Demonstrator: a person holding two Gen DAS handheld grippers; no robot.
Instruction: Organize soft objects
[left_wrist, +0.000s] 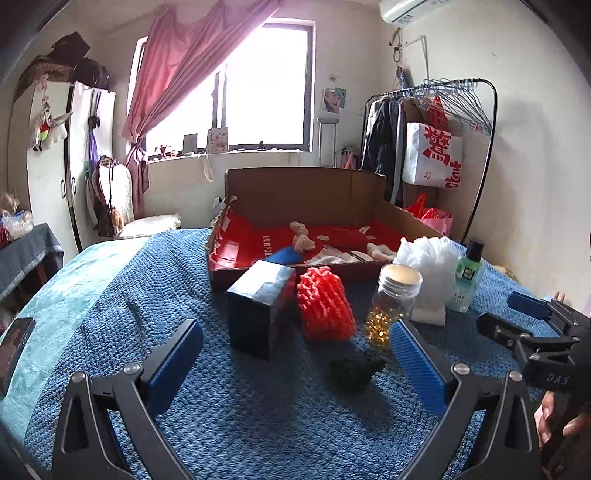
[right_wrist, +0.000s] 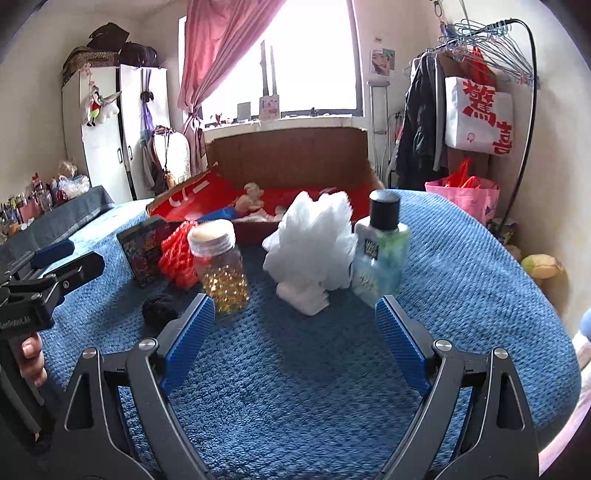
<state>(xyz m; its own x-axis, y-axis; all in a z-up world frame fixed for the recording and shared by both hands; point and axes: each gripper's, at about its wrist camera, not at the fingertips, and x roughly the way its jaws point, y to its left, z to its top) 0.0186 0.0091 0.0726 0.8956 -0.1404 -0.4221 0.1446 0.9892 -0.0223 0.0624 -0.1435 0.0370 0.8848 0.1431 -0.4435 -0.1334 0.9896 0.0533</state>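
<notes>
Both sets of tongs wide, empty: left gripper (left_wrist: 295, 354), right gripper (right_wrist: 295, 321). White puff (right_wrist: 314, 236) on blanket (right_wrist: 280, 369), wedged between 2 hard neighbours (jar (right_wrist: 219, 266), bottle (right_wrist: 382, 247)). Likely to topple either if approached carelessly.

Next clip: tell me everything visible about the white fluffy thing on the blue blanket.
The white mesh puff looks like a bath sponge of gathered, ruffled netting, soft and airy, bunched into a rough ball. It sits on the blue knitted blanket in front of the cardboard box, with a small white block at its base. The green bottle stands right beside it, apparently touching. Neither gripper touches it; the right gripper is open and short of it.
</notes>
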